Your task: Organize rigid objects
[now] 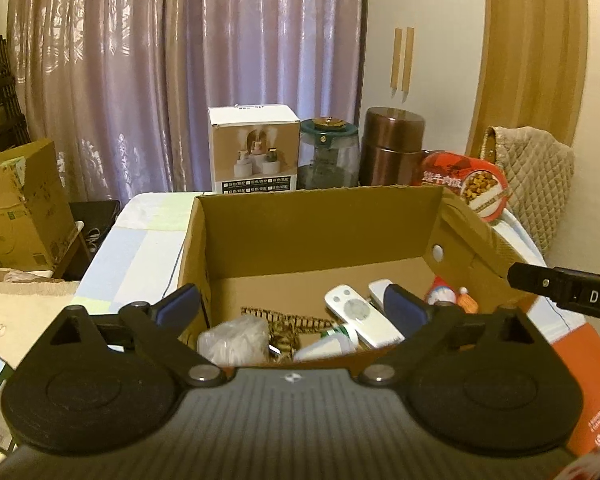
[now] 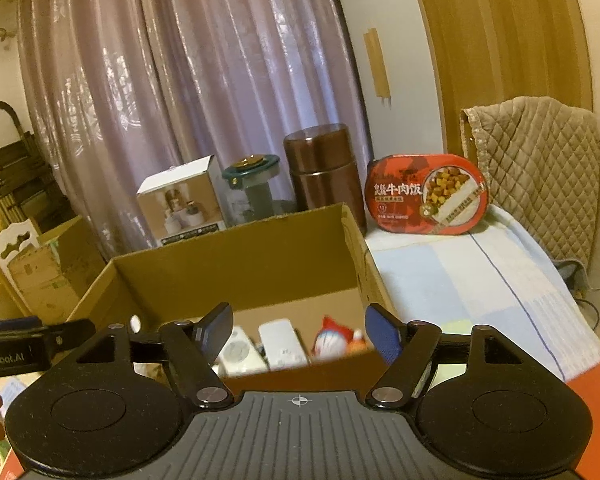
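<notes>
The left gripper (image 1: 292,308) is held wide open above the near edge of an open brown cardboard box (image 1: 316,232), with nothing between its blue-padded fingers (image 1: 180,306). The right gripper (image 2: 300,334) is seen partly open and empty over the same box (image 2: 236,268). Inside lie two white remote controls (image 1: 354,312), a small red-and-white figurine (image 2: 332,340) at the right, and a clear plastic wrapper (image 1: 234,340) at the near left. Beyond the far wall stand a white carton (image 1: 254,148), a glass jar (image 1: 329,152), a copper canister (image 1: 392,146) and a red oval meal box (image 2: 426,194).

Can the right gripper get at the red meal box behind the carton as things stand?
Probably yes: the right gripper is open and empty, and the red meal box stands exposed on the cloth beyond the carton's right corner.
</notes>
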`<move>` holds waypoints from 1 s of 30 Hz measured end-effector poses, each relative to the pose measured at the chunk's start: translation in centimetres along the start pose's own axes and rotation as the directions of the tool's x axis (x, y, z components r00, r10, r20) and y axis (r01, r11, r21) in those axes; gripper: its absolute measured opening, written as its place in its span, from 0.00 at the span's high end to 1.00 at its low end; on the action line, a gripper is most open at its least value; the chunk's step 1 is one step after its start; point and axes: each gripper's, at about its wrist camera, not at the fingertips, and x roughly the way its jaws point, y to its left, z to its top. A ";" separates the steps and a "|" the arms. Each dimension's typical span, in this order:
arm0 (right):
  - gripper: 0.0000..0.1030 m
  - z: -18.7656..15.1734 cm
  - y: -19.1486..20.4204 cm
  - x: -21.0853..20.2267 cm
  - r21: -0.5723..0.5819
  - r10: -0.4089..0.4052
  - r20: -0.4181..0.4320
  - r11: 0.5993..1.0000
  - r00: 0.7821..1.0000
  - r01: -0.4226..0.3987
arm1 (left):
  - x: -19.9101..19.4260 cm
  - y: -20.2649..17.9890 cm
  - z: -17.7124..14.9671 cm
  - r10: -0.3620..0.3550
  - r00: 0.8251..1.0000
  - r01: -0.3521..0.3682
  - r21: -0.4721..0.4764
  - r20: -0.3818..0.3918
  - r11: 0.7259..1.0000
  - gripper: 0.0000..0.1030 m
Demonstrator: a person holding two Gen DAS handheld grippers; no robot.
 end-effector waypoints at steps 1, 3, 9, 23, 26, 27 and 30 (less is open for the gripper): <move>0.31 -0.2 0.0 -0.6 0.005 0.007 -0.005 1.000 1.000 -0.007 | -0.7 -0.2 -0.2 0.001 1.000 -0.001 0.001 0.001 1.000 0.04; 0.30 -0.5 0.0 -1.9 0.010 0.016 -0.009 1.000 1.000 -0.016 | -2.5 -0.5 -0.7 0.011 1.000 -0.011 -0.006 0.008 1.000 0.03; 0.29 -2.6 -0.2 -7.1 0.006 0.004 -0.020 1.000 1.000 -0.004 | -8.3 -1.1 -3.4 -0.023 1.000 0.022 -0.052 -0.012 0.998 0.02; 0.28 -8.0 -0.3 -21.2 0.009 0.005 -0.110 1.000 0.994 -0.004 | -21.5 -3.2 -9.6 0.001 0.997 -0.003 -0.030 -0.076 1.000 0.02; 0.28 -8.8 0.2 -23.7 -0.002 0.014 -0.127 1.000 0.992 -0.014 | -23.8 -3.6 -10.1 0.009 0.998 -0.012 -0.047 -0.070 0.999 0.02; 0.28 -9.0 0.4 -24.5 -0.004 0.014 -0.132 1.000 0.991 -0.015 | -24.6 -3.7 -10.2 0.019 0.998 -0.022 -0.054 -0.065 0.998 0.02; 0.28 -9.7 0.9 -26.7 -0.008 0.017 -0.154 1.000 0.988 -0.019 | -26.5 -4.2 -10.6 0.041 0.998 -0.044 -0.052 -0.057 0.998 0.02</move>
